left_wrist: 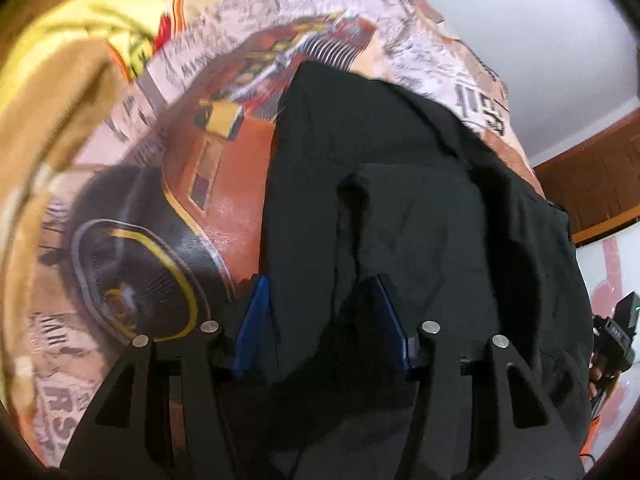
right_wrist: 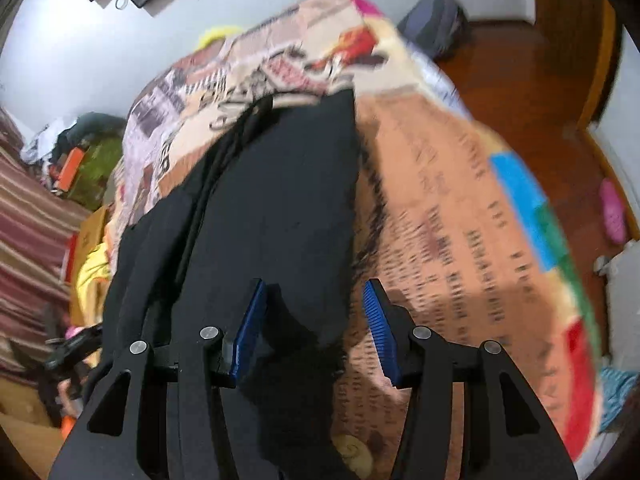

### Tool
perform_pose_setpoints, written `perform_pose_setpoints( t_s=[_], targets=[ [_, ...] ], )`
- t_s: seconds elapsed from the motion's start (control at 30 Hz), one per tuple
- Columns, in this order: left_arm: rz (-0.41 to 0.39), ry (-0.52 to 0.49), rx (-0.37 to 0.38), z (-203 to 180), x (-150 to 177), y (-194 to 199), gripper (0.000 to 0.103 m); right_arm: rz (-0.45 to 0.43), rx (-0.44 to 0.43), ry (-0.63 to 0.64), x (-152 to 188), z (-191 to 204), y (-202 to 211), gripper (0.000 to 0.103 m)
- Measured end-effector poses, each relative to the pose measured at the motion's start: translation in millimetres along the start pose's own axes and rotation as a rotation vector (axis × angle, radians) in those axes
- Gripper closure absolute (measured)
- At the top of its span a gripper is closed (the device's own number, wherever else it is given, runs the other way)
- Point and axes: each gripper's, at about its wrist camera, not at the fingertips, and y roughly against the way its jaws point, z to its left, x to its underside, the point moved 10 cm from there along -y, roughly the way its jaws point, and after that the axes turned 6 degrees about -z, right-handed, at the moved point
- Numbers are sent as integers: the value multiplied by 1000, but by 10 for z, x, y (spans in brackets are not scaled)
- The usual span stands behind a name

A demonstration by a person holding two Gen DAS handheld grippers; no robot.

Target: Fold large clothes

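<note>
Left wrist view shows first the bed cover (left_wrist: 208, 200), a big printed cloth with an orange car, a black wheel and newspaper letters, which fills most of the picture. On it lies the black garment (left_wrist: 400, 208), spread long from the near edge up to the far part of the cover, with folds and a seam running down its middle. In the right wrist view the same black garment (right_wrist: 280, 184) lies as a long strip, its right edge straight against the peach part of the bed cover (right_wrist: 460, 216) with rows of small dark letters and blue, green and red patches at the side. A wooden floor (right_wrist: 520, 80) is beyond the bed, and a pink thing lies on it at the right. The left gripper (left_wrist: 322, 320) hangs over the near end of the garment with its blue pads (left_wrist: 256, 320) apart; black cloth is seen between them, but the pads do not press on it. The right gripper (right_wrist: 316, 328) also has its pads (right_wrist: 250, 328) apart, over the right edge of the garment, the left pad above black cloth, the right pad above the cover; nothing is held.
</note>
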Motion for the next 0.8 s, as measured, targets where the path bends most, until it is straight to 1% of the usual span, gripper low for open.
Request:
perform_pose_setpoints(
  t_s=[0.03,0.07,0.17,0.3,0.37,0.43,0.5,0.53,0.57,0.6,0.63,0.67,0.7,0.8],
  targets=[
    [9,19,6,22,-4,-58,41,10,-20,-20,-4,-8,-40,56],
    [15,37,14,38,-11,-107,37,14,-39,-42,-21,-17,-64,54],
    [23,87,77,29,-61,-197,37,19,-70,-67,-93,-8,-92,49],
    [32,165,186,-19,-165,-269,37,18,-56,-15,-138,73,-123,48],
    [30,198,212,-38,-228,-315,37,21,-68,10,-141,157,-128,50],
    [24,211,214,-60,-267,-329,40,13,-90,27,-141,227,-103,52],
    [27,176,196,-75,-283,-302,54,12,-95,54,-165,314,-109,70],
    [25,162,185,-96,-305,-300,58,16,-82,70,-177,347,-108,85],
    [23,143,178,-134,-324,-259,71,16,-66,79,-204,360,-121,94],
    [18,125,162,-140,-362,-236,81,3,-53,98,-240,401,-77,94],
    [7,95,141,-166,-396,-192,85,-13,-51,110,-282,426,-48,96],
    [-8,58,113,-191,-434,-131,95,-37,-54,130,-340,489,24,97],
    [-30,10,76,-243,-489,-48,98,-55,-58,144,-397,541,79,97],
    [-89,-98,45,-447,-661,212,100,-107,-94,203,-605,815,285,98]
  ],
)
